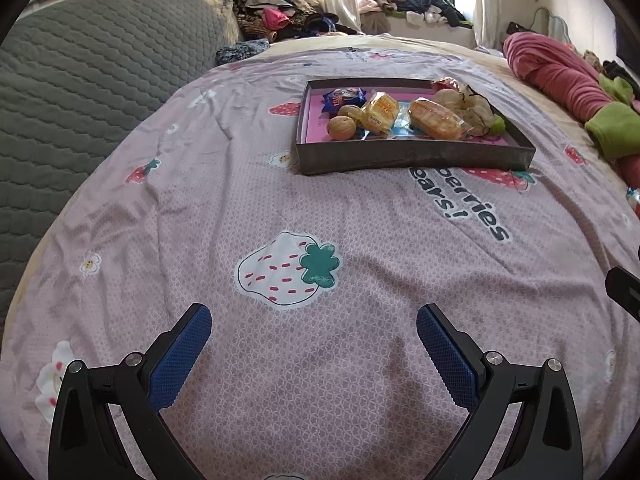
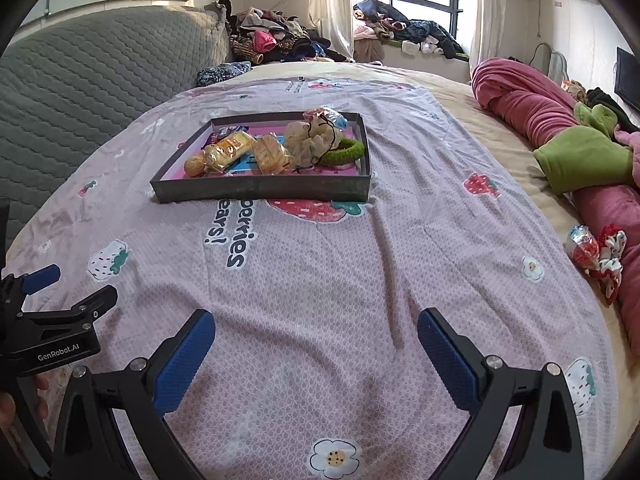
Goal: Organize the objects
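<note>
Tray point(image 2: 260, 190) contents overlapping, far items half-hidden

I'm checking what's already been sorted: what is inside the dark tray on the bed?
The tray holds wrapped bread snacks, a blue packet, round walnut-like items, a beige scrunchie and a green one. Anything beneath that pile is hidden.

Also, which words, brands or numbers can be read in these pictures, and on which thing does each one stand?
"GenRobot.AI": on the left gripper, seen from the right wrist.
"berries" and "ears!": printed on the bedsheet, first letters hidden by the box.
Small dark print at the sheet's far edge: too small to read.
Blue snack wrapper and bread wrappers: print too blurred to read.
</note>
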The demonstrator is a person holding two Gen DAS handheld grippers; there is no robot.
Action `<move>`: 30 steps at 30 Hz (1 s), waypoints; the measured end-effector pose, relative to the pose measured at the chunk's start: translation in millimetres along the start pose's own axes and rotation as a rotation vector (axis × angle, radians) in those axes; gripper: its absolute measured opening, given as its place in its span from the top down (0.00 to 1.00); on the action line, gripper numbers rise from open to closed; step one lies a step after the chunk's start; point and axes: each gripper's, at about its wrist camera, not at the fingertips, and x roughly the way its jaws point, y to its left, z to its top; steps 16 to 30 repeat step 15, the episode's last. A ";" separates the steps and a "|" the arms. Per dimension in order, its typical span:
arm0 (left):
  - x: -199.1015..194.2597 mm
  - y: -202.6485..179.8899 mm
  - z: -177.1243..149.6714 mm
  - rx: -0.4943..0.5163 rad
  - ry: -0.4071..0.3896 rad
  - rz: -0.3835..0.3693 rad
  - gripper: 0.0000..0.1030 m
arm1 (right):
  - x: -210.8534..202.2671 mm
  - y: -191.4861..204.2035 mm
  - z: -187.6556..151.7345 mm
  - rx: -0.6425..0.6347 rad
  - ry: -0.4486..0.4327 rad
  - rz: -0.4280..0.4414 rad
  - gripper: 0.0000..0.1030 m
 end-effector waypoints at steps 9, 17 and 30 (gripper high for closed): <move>3.4 5.9 -2.3 -0.044 -0.016 0.030 0.01 | 16.1 -2.3 -13.6 0.007 0.033 -0.009 0.01; 9.7 14.4 -4.3 -0.094 0.000 -0.018 0.01 | 20.7 -1.7 -14.7 0.003 0.042 -0.012 0.01; 9.7 14.4 -4.3 -0.094 0.000 -0.018 0.01 | 20.7 -1.7 -14.7 0.003 0.042 -0.012 0.01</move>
